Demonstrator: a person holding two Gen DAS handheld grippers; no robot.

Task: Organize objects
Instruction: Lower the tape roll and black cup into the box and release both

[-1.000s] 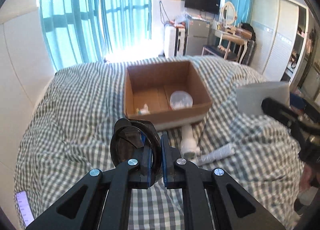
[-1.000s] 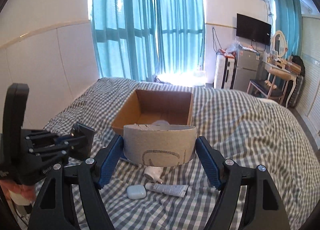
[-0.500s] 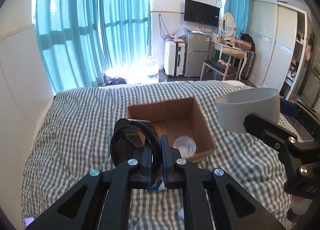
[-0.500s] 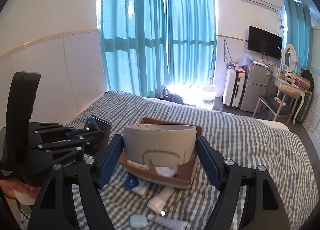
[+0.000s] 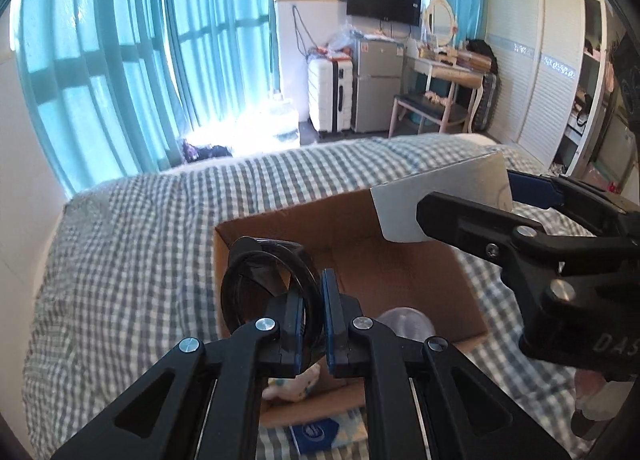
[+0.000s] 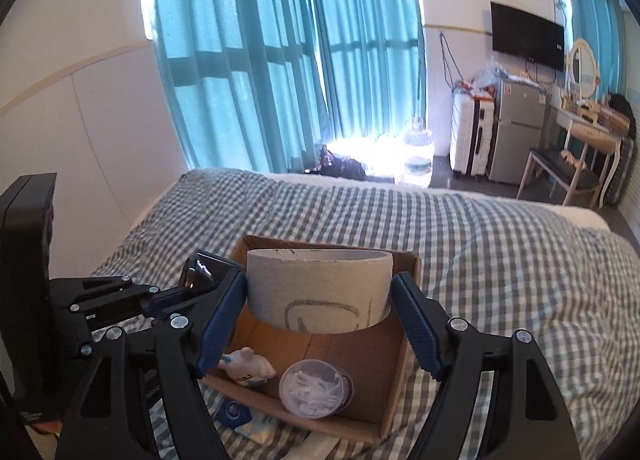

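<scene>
Gripping tape roll (image 6: 319, 292), tilted over box (image 6: 404, 344)

Both my hands are travelling forward over the bed (image 6: 500, 244) toward the cardboard box (image 6: 408, 344). A second ago my right gripper (image 6: 319, 312) was holding its grey tape roll (image 6: 318, 288) short of the box, above a white case and tube; now the roll is hanging over the box's open top. My left gripper (image 5: 314, 314) is bringing its black ring (image 5: 240, 292) from short of the near wall to above the box's left side. The box is filling more of both views.
</scene>
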